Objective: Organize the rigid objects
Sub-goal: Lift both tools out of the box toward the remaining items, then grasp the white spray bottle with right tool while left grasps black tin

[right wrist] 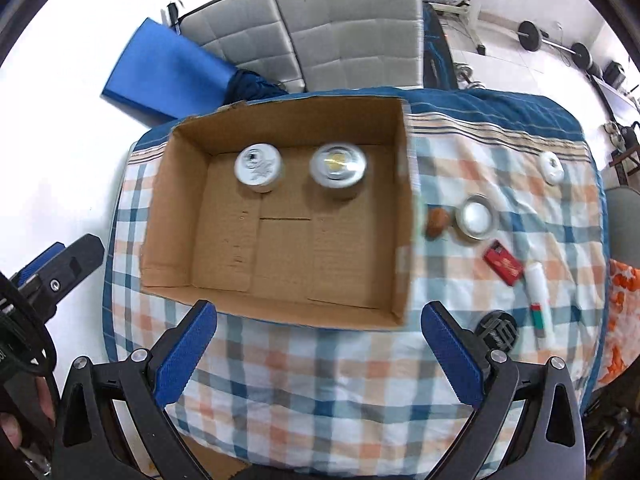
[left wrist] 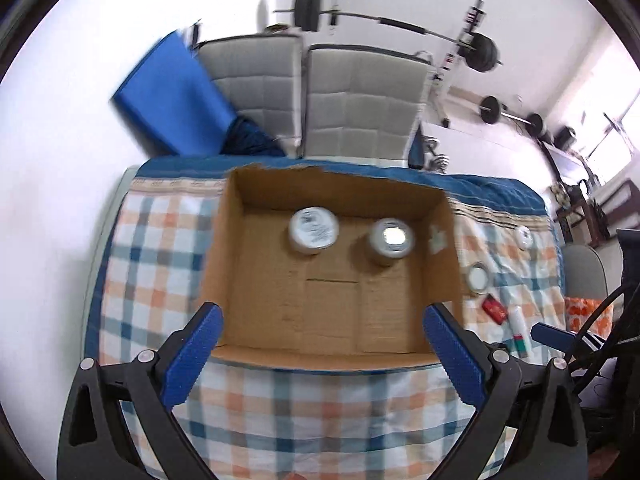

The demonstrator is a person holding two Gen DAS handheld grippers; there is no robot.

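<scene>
Left wrist view: the left hand-held gripper (left wrist: 320, 338) hangs with its blue fingers (left wrist: 192, 360) spread wide apart, holding nothing. Below it lies a bed under a checked cloth (left wrist: 152, 264) of orange, blue and white. An open cardboard box (left wrist: 224, 240) sits on the cloth at 12 o'clock from the gripper. Two jars (left wrist: 314, 230) stand side by side against the box's far wall. Outside the box, at 3 o'clock, lie a round tin (left wrist: 479, 278), a red packet (left wrist: 494, 309) and a white tube (left wrist: 519, 330). Beyond the bed stand two grey cushioned chairs (left wrist: 360, 96), a blue mat (left wrist: 172, 96) and a barbell rack (left wrist: 460, 48) against a white wall.

Right wrist view: the right hand-held gripper (right wrist: 318, 336) is likewise spread apart and empty. The box is at 12 o'clock. At 2 o'clock lie a brown lump (right wrist: 436, 220), the tin, the packet and the tube; a small white disc (right wrist: 551, 167) lies farther off.
</scene>
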